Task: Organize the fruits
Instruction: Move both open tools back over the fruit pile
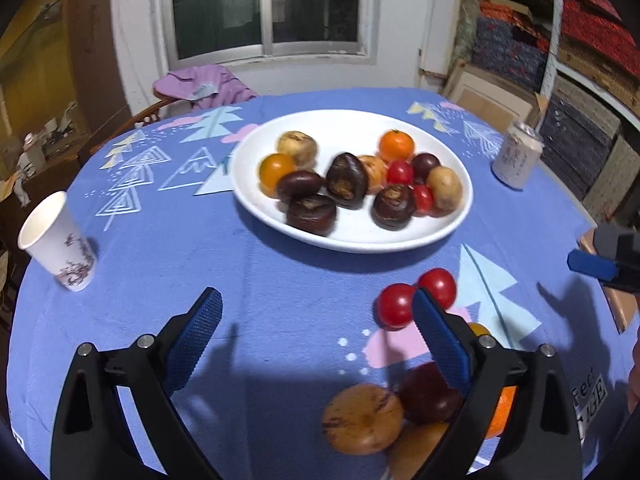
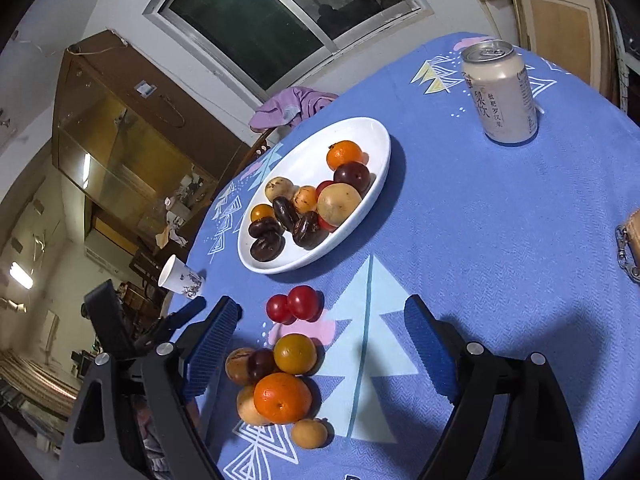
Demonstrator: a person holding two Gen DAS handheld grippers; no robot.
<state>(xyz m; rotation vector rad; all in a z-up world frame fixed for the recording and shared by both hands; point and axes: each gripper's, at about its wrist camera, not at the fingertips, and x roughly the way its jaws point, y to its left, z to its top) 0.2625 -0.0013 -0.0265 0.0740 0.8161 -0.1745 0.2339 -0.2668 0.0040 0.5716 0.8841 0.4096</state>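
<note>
A white plate at the table's middle holds several dark, tan, orange and red fruits. Two cherry tomatoes lie on the blue cloth in front of it. Nearer me sits a loose pile: a mandarin, a yellow-orange fruit, a dark plum and a tan fruit. My left gripper hovers open over the cloth, its right finger just before the tomatoes, gripping nothing. My right gripper is open too, right of the pile, pads touching nothing.
A drink can stands at the far right of the table. A paper cup stands near the left edge. A purple cloth hangs on a chair behind. A brown item with a chain lies at the right.
</note>
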